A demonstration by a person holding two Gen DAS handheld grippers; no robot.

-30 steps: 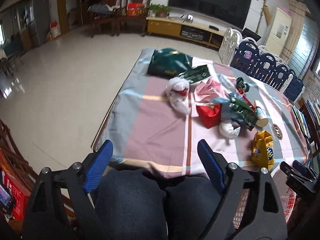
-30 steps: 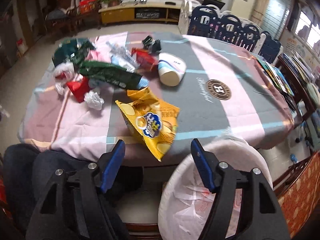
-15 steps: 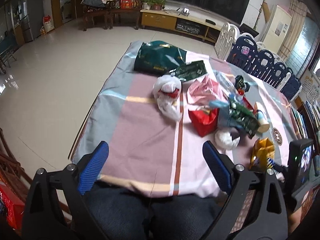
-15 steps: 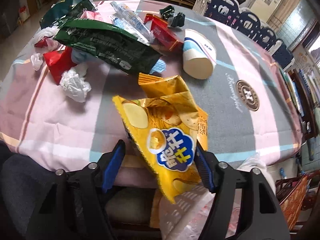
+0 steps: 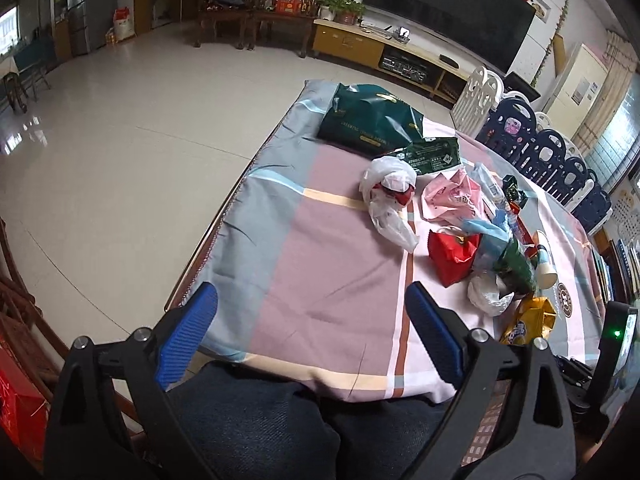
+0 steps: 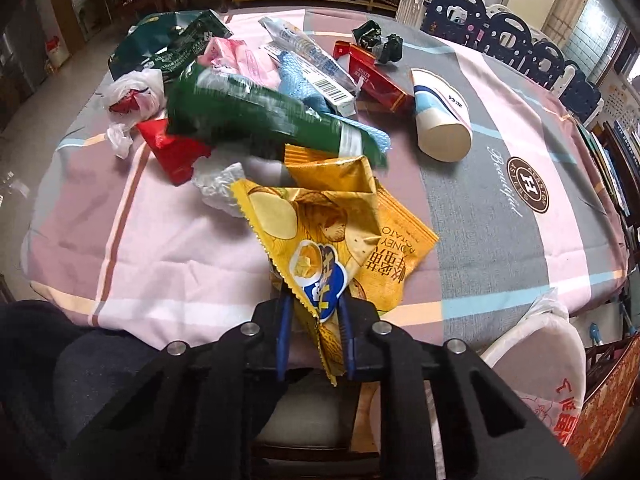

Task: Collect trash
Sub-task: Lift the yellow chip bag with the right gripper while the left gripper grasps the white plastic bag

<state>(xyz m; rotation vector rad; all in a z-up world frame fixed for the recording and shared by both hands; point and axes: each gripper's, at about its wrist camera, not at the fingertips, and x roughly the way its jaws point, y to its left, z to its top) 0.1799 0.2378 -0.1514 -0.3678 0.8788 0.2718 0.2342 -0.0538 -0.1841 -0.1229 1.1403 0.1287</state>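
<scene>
Trash lies heaped on the surface point(image 6: 500, 216); at its near edge your right tongs point(image 6: 314, 320) have just been closing and now pinch the lower corner of the yellow chip bag point(image 6: 320, 232). Your left tongs point(image 5: 312, 320) hang wide open over the surface's near left part, holding nothing. Beyond the bag lie a green wrapper point(image 6: 256, 116) and a paper cup point(image 6: 440, 116). A white-lined bin point(image 6: 536, 352) stands near right.
</scene>
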